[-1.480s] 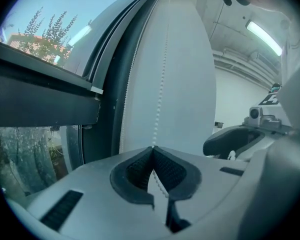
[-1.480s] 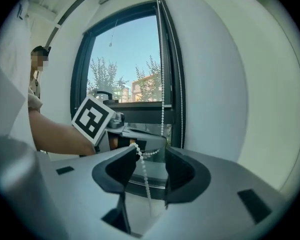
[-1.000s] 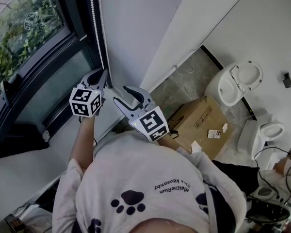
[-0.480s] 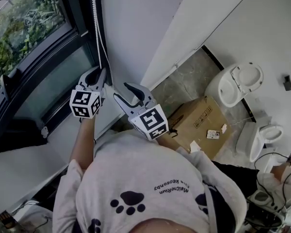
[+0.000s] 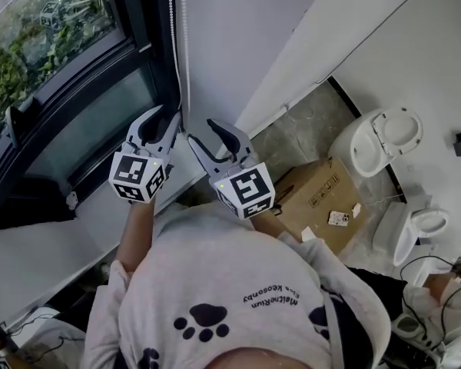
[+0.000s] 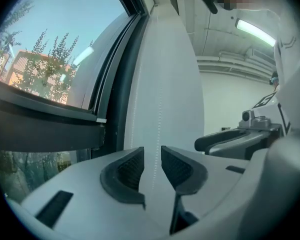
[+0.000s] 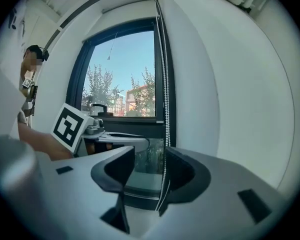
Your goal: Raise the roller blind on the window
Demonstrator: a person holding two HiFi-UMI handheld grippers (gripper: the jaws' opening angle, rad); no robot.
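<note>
Your left gripper (image 6: 152,159) has just opened; the bead chain (image 6: 159,109) runs upright between its parted jaws, and between your right gripper's (image 7: 150,159) too.

bead chain (image 5: 174,37): top cut off by frame edge | cardboard box (image 5: 323,198): print unreadable

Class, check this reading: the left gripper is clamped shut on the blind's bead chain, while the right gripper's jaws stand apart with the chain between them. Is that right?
No. The left gripper is open: its jaws have just been opening and stand apart, the bead chain in the gap unpinched, as the left gripper view shows. The right gripper is as stated.
</note>
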